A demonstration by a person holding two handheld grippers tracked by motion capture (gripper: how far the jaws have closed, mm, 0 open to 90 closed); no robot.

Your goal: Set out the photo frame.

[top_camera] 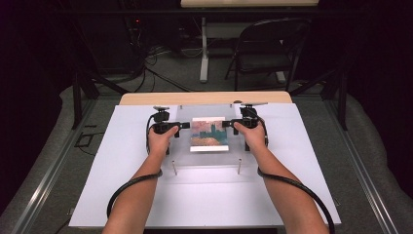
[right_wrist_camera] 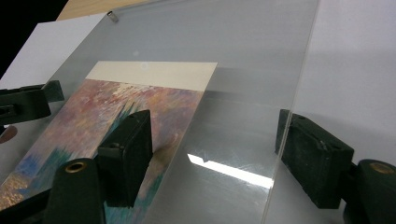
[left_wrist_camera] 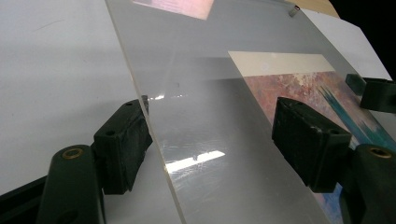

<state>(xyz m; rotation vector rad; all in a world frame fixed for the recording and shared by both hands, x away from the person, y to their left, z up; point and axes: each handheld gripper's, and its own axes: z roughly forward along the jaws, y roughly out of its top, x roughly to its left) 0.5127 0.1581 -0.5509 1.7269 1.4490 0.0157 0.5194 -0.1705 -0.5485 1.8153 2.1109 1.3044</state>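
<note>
From the high view we see the clear acrylic sheet [top_camera: 208, 158] lying mid-table on the white board [top_camera: 112, 161], its long axis running away from us, with the painted card [top_camera: 209, 134] under it, cream strip farthest. The left gripper [top_camera: 181, 126] and right gripper [top_camera: 227, 124] flank it.

In the left gripper view our jaws gape wide, straddling the sheet's [left_wrist_camera: 210, 154] edge, gripping nothing.

The right gripper view shows the same: jaws wide apart astride the sheet's [right_wrist_camera: 243, 116] opposite edge, card [right_wrist_camera: 116, 112] beneath.
</note>
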